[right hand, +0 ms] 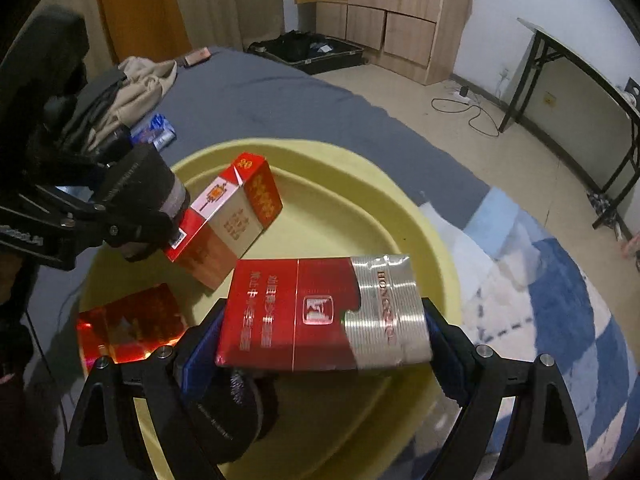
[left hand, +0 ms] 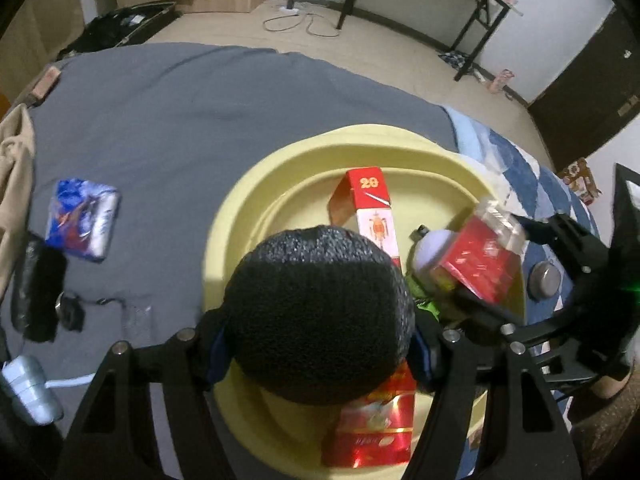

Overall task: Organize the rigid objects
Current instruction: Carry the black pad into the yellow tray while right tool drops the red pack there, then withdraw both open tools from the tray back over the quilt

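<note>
The right hand-held gripper [right hand: 324, 344] clamps a red-and-silver cigarette pack [right hand: 320, 314] above the yellow basin [right hand: 360, 184].

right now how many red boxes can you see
3. One red and silver pack is clamped in the right gripper above the yellow basin. A red and white box and a glossy red box lie in the basin. More may be hidden.
</note>
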